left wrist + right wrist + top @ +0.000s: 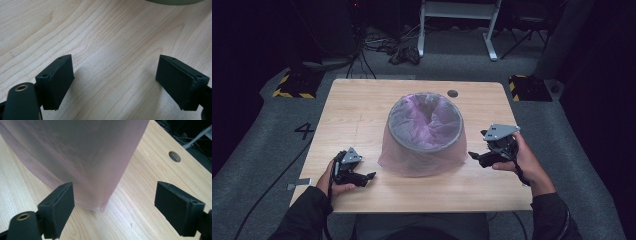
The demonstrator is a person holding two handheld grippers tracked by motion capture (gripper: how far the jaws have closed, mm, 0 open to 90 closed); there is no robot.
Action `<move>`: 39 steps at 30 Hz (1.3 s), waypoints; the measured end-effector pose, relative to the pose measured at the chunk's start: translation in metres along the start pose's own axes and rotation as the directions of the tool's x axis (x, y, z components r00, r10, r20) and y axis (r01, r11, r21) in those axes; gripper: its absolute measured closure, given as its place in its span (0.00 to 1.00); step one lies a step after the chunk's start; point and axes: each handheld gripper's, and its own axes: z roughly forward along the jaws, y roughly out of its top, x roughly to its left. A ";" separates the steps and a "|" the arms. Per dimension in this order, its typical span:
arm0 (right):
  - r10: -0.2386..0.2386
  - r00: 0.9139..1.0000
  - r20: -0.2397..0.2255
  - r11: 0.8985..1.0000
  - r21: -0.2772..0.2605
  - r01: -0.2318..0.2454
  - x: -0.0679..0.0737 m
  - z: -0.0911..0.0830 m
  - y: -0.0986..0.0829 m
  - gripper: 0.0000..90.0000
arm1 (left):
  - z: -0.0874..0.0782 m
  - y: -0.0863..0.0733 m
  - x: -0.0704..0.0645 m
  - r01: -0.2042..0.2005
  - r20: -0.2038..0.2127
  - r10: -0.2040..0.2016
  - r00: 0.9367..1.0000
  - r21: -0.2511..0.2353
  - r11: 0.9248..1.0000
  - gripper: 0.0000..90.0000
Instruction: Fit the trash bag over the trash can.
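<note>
We see the round grey bin [426,131] mid-table, already lined: its translucent pink plastic bag [419,162] is folded over the rim and hangs to the wooden table [357,107]. Our left gripper [368,177] and right gripper [473,156] rest beside it, jaws wide, empty; little seems left.

A light wooden table [357,107] with a round cable hole [453,93] is set on grey carpet [257,150], where a black "4" [304,130] is marked. Beyond it, a white desk frame [457,22] and tangled cables [382,45] are seen — the room behind is left dark. Yellow-and-black striped blocks [294,85] are placed at both far corners.
</note>
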 end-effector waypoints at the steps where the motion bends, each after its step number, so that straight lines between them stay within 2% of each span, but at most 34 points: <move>1: 0.004 1.000 0.001 1.000 0.006 -0.004 0.000 0.001 -0.002 0.18 | 0.000 0.000 0.000 0.000 0.000 0.000 1.000 0.000 1.000 0.16; 12: 0.035 0.999 0.013 0.998 0.058 -0.035 -0.002 0.008 -0.021 0.18 | 0.000 0.000 0.000 0.000 0.000 0.000 1.000 0.000 1.000 0.16; 18: 0.030 0.999 0.029 0.995 0.090 -0.032 -0.003 0.012 -0.031 0.18 | 0.000 0.000 0.000 0.000 0.000 0.000 1.000 0.000 1.000 0.16; 37: 0.034 0.999 0.022 0.984 0.175 -0.037 0.002 0.027 -0.069 0.18 | 0.000 0.000 0.000 0.000 0.000 0.000 1.000 0.000 1.000 0.16; 39: 0.038 0.999 0.034 0.984 0.174 -0.043 0.003 0.029 -0.074 0.18 | 0.000 0.000 0.000 0.000 0.000 0.000 1.000 0.000 1.000 0.16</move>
